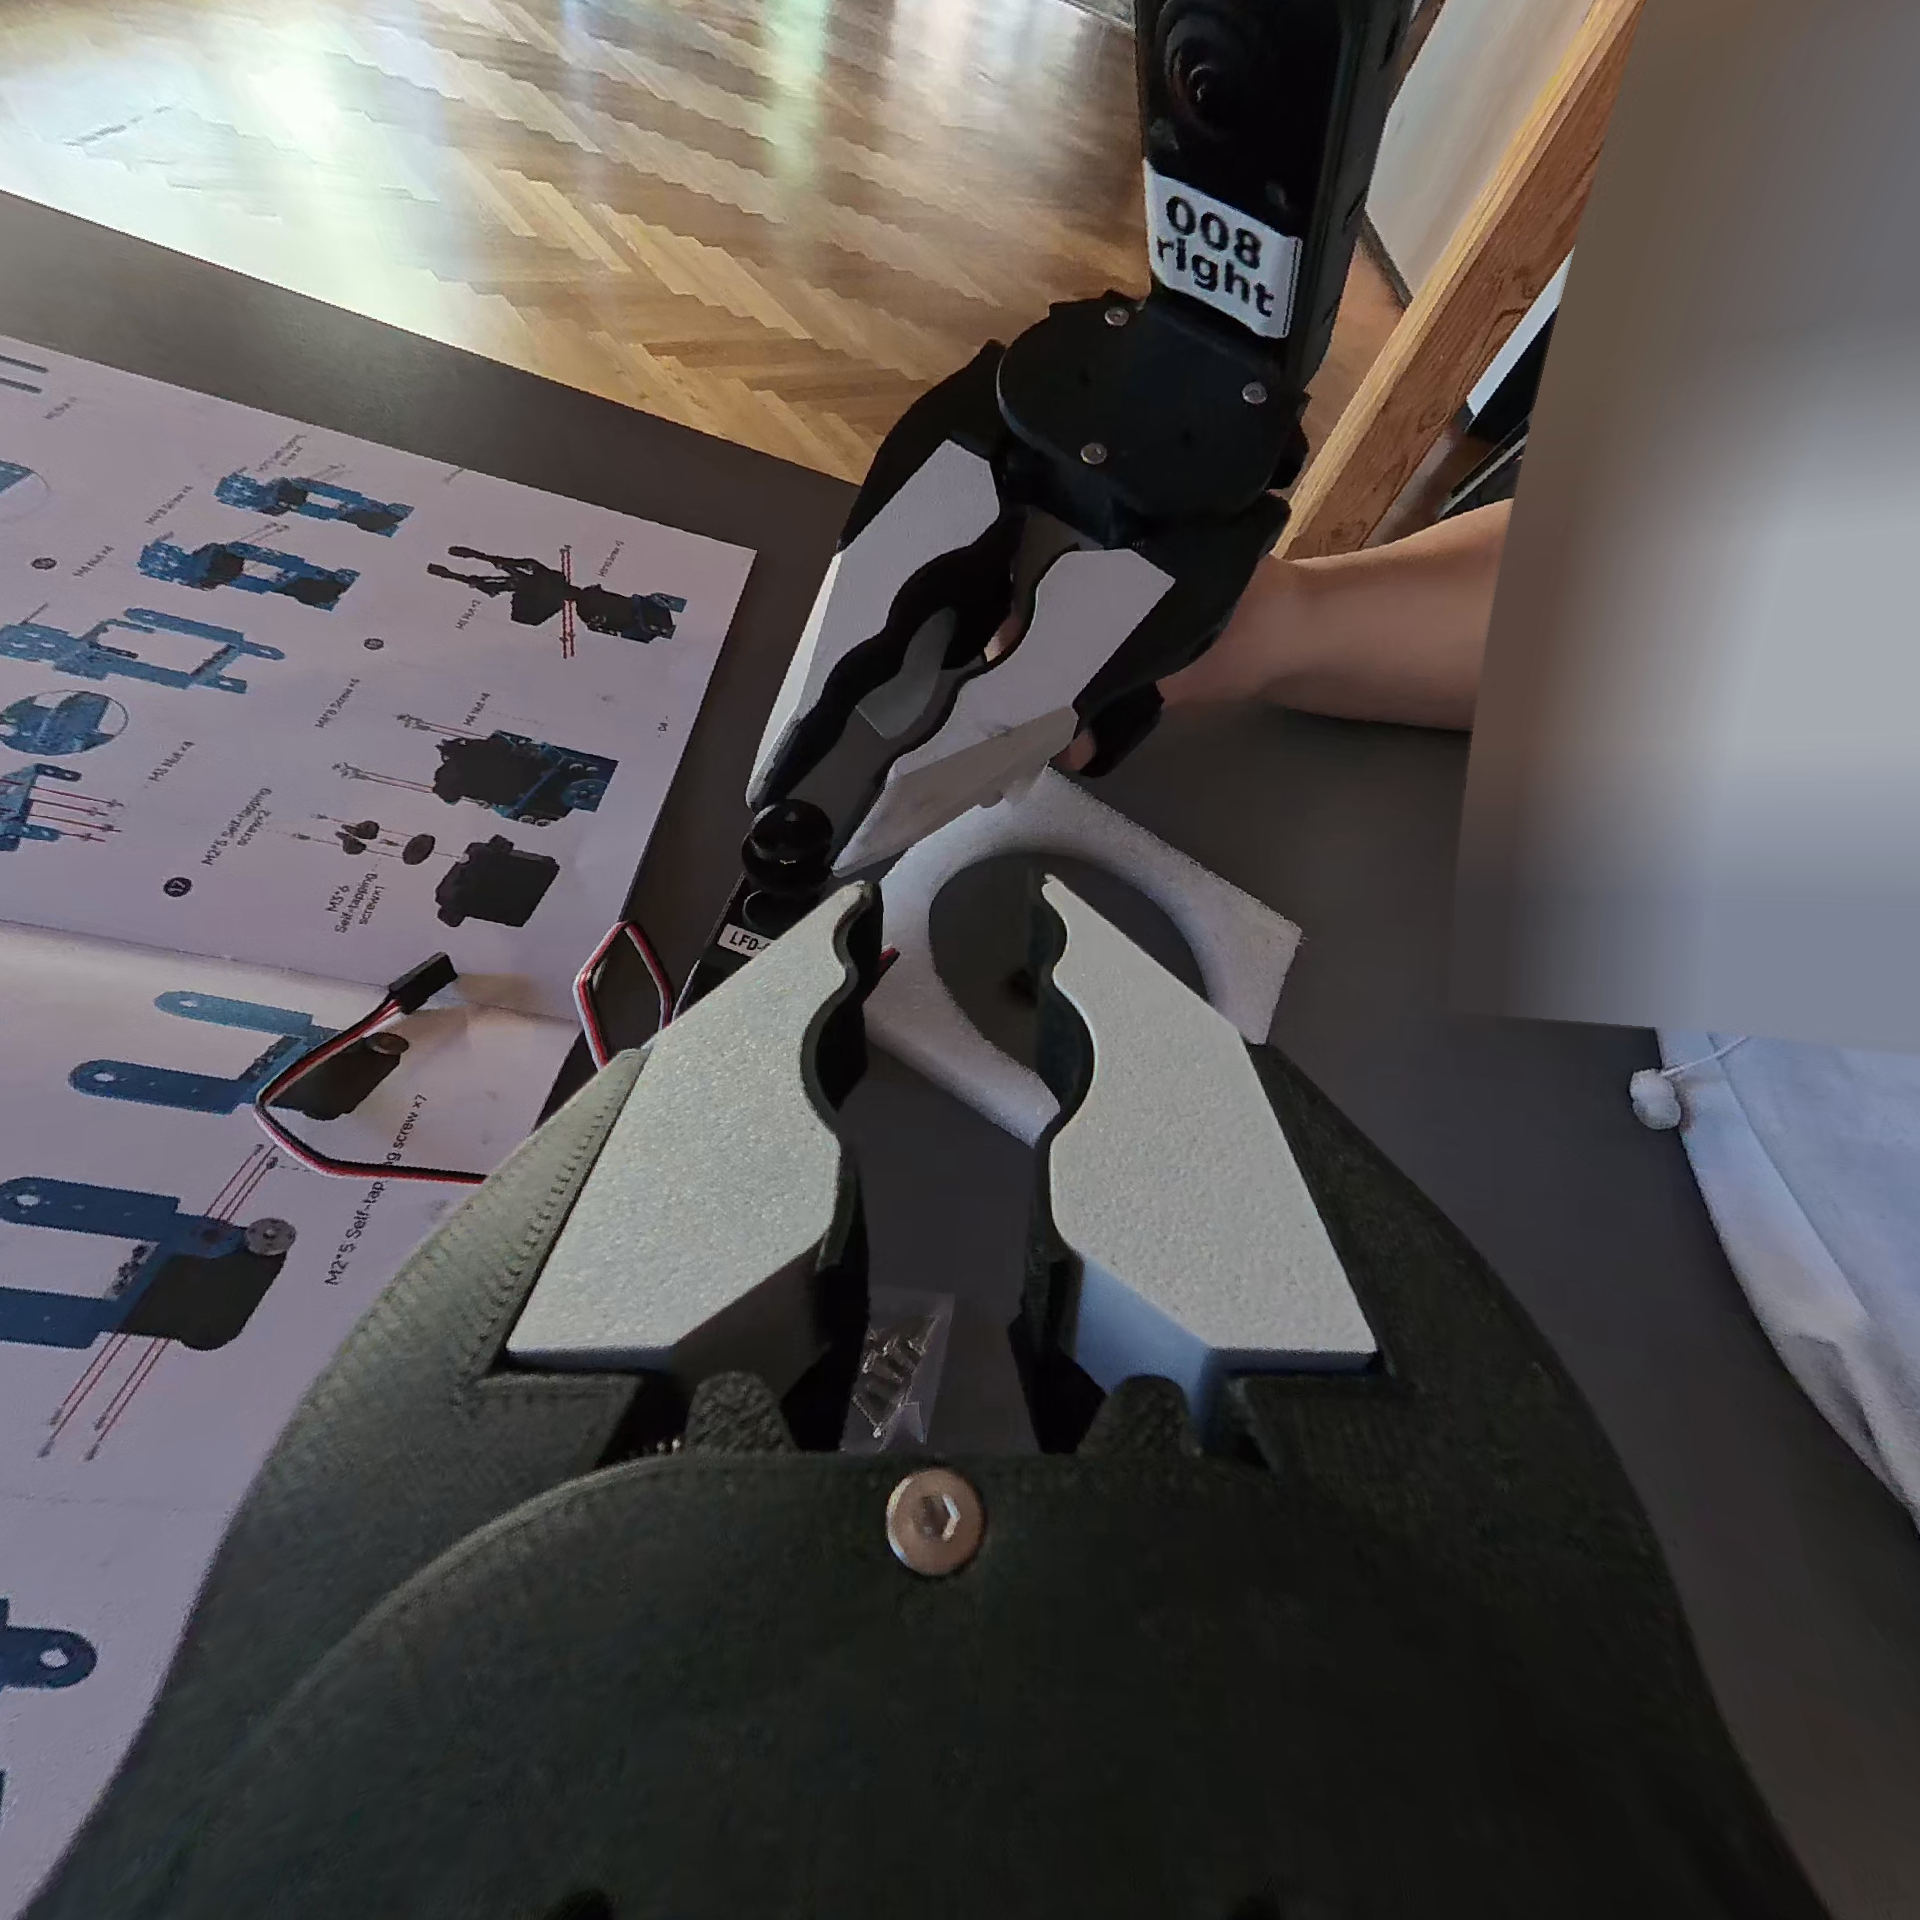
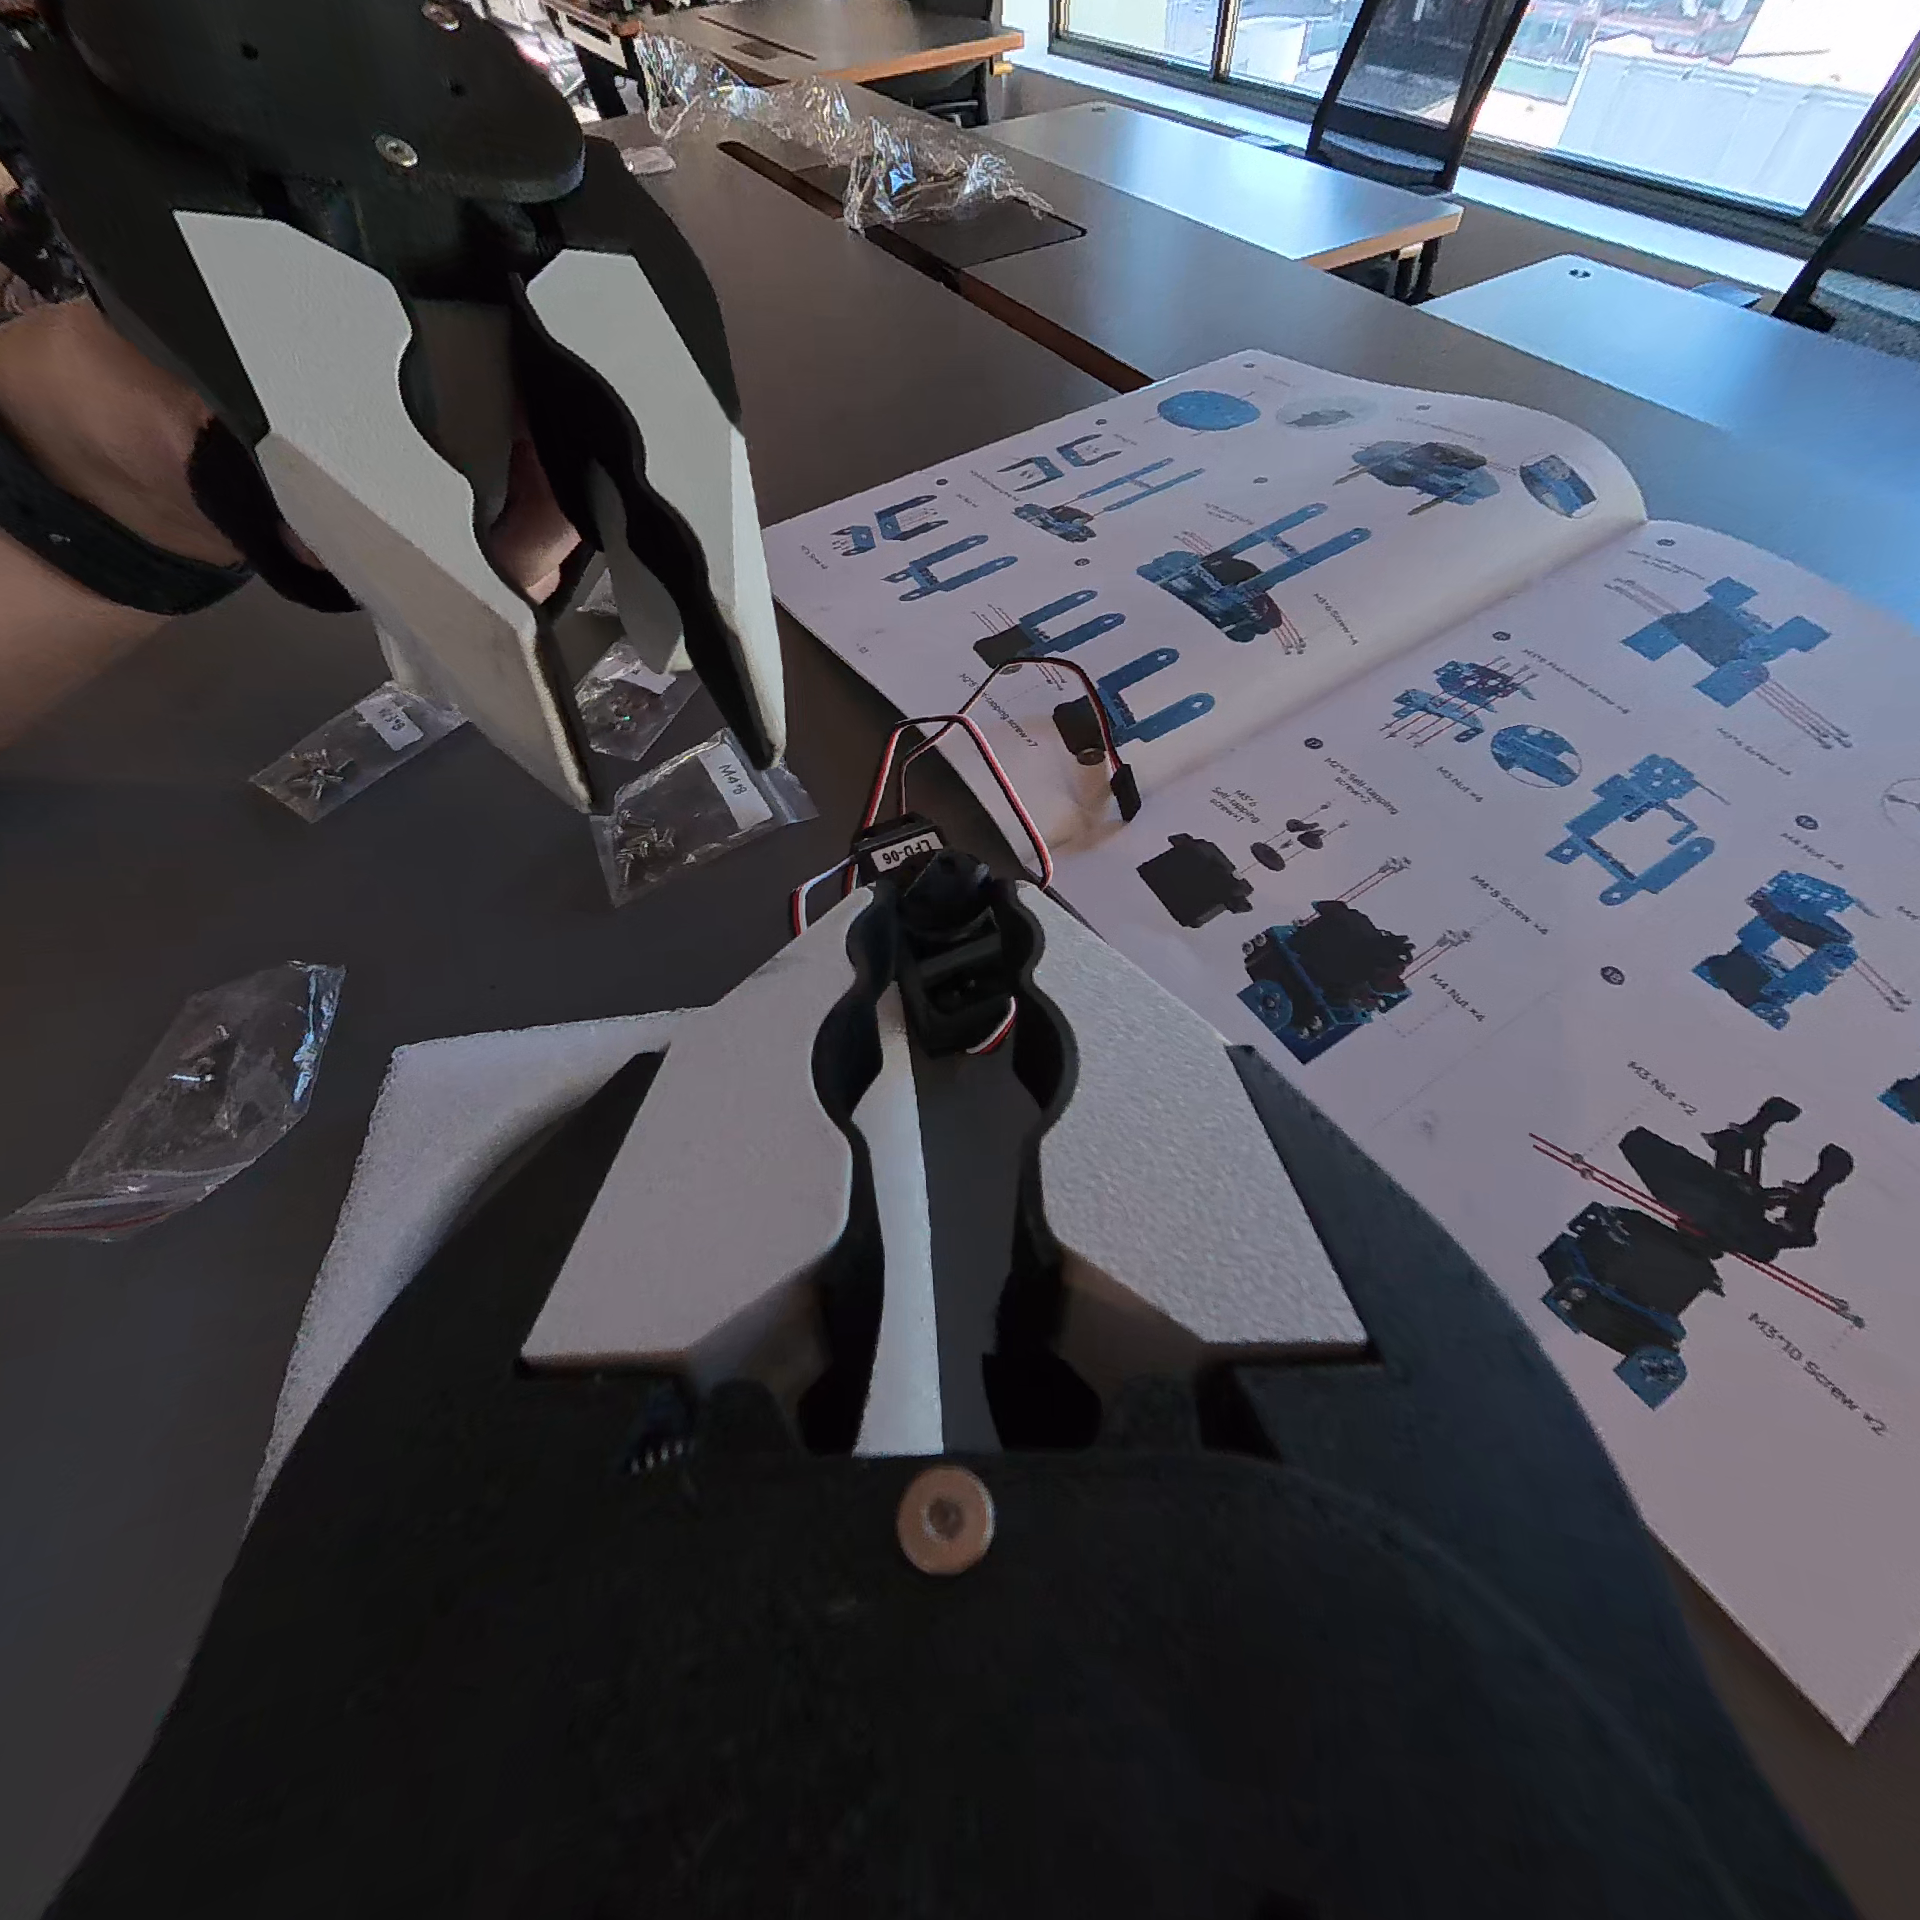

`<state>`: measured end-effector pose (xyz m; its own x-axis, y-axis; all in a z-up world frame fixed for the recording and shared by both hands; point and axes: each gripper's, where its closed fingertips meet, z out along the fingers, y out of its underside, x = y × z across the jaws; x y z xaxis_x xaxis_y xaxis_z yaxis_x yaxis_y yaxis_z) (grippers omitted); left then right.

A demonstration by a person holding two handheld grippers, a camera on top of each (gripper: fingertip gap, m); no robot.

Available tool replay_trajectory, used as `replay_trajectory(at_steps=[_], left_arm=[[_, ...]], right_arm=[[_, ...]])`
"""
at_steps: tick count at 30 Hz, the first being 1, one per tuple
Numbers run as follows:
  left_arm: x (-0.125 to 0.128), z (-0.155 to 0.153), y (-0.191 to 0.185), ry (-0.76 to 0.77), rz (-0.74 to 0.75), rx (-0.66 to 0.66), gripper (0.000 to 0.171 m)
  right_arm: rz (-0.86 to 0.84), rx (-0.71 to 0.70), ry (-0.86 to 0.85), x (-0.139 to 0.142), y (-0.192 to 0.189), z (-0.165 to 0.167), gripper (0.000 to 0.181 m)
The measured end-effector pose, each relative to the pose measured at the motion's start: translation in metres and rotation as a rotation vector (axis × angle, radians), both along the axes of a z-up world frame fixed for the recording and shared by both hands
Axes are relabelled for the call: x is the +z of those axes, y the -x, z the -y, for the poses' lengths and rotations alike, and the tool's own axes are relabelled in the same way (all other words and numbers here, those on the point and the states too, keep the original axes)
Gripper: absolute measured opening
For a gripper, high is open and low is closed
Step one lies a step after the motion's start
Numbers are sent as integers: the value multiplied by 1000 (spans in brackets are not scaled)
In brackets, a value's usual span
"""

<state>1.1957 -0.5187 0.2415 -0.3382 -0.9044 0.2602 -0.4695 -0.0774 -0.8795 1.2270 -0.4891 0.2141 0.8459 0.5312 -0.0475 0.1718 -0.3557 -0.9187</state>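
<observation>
Over the dark desk (image 1: pixel 1455 1195), the left gripper (image 1: pixel 951 935) hangs with jaws spread beside white foam (image 1: pixel 1081 831), while the right wrist view shows the right gripper (image 2: pixel 940 904) pinching a black servo (image 2: pixel 951 966) at the open manual's (image 2: pixel 1455 935) edge.

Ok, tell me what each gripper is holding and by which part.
The right gripper is shut on the small black servo motor, clamping its body near the fingertips. The left gripper is open and holds nothing.
</observation>
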Motion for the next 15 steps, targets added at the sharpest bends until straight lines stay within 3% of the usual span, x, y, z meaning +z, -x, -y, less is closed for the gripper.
replay_trajectory(at_steps=[15], left_arm=[[-6,-4,0,3,-25,15,26]], right_arm=[[2,7,-17,5,0,3,22]])
